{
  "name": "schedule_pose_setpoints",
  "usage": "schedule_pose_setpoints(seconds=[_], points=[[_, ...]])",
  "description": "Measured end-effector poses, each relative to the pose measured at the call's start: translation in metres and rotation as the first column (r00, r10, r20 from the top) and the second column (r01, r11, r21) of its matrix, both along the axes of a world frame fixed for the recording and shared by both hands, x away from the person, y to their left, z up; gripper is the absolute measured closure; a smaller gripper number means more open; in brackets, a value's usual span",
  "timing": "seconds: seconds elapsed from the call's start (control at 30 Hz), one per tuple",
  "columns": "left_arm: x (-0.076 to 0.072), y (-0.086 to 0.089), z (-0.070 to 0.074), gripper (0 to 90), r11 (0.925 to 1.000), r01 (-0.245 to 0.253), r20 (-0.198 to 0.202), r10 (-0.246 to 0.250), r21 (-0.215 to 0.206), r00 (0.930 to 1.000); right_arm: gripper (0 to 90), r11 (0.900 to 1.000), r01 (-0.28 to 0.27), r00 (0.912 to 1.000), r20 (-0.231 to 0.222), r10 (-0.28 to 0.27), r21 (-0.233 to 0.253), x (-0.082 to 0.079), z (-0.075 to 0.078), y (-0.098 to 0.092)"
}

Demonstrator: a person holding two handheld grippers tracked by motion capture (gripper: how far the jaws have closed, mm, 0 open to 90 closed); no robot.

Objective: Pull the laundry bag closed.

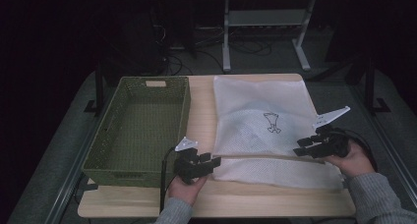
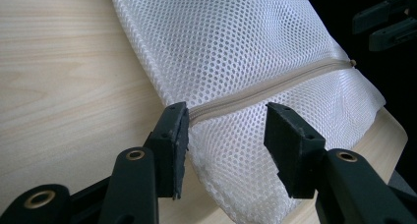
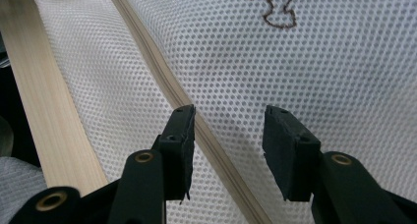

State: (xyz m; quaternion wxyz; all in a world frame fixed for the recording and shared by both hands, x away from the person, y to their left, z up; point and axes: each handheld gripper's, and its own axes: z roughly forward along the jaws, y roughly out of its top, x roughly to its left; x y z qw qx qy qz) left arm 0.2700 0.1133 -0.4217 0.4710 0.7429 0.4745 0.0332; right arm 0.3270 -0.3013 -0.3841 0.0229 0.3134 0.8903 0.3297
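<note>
A: Where do you stand right now?

B: The white mesh bag [image 1: 263, 123] lies flat on the table [image 1: 216, 204], just right of the green basket [image 1: 140, 130], with its zip [image 2: 265, 89] running along the near edge. Your left gripper [image 1: 209, 163] is at the bag's near left corner, and its jaws are spread, one on each side of the zip's end, gripping nothing. Your right gripper [image 1: 304, 146] hovers over the bag's right side, jaws also apart, with the zip line [image 3: 162, 81] passing just inside its left jaw.

A: So which step is this?

B: It looks like the approach, before any grasp. Neither claw has taken hold of the mesh yet.

A: What does the next move ask of you?

B: Probably lower the left jaws onto the corner and pinch the fabric by the zip. The small puller [image 2: 352, 63] sits at the far end, near your right gripper, so it likely needs a fine, centred pinch there.
</note>
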Motion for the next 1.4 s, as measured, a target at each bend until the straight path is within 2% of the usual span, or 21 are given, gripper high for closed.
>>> schedule_pose_setpoints(seconds=[0.93,1.4], points=[[-0.012,0.005,0.009,46.3,1.0,0.005,0.061,-0.005,0.005,0.9981,50.3,0.997,-0.08,0.9965,0.024,0.079,0.017,-0.004,0.004,0.04],[-0.019,0.003,0.009,44.4,0.9998,0.021,0.073,-0.021,0.002,0.9971,48.1,0.993,-0.118,0.9927,0.026,0.117,0.029,-0.007,0.001,0.059]])
